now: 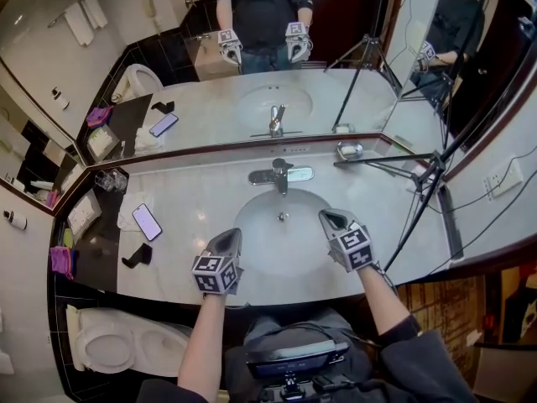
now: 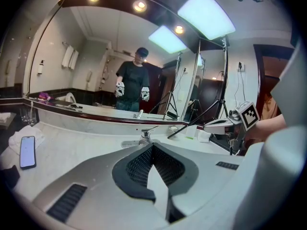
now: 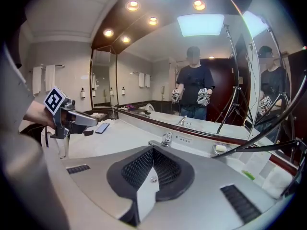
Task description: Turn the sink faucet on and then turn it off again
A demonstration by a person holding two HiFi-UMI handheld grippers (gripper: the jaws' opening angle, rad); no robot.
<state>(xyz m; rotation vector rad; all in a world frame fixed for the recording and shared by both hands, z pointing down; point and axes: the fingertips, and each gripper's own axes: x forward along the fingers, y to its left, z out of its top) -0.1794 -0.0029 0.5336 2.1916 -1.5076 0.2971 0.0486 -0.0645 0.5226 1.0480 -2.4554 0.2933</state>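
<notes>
the left tool and the right tool hang over the sink, one above each side edge of the basin and well apart. each has its jaws pressed together with nothing between them. the faucet stands ahead of both tools at the far rim of the basin, between the lines they point along, and neither touches it. a phone lies flat on the counter to the left of the left tool. a soap dish sits ahead and right of the right tool.
</notes>
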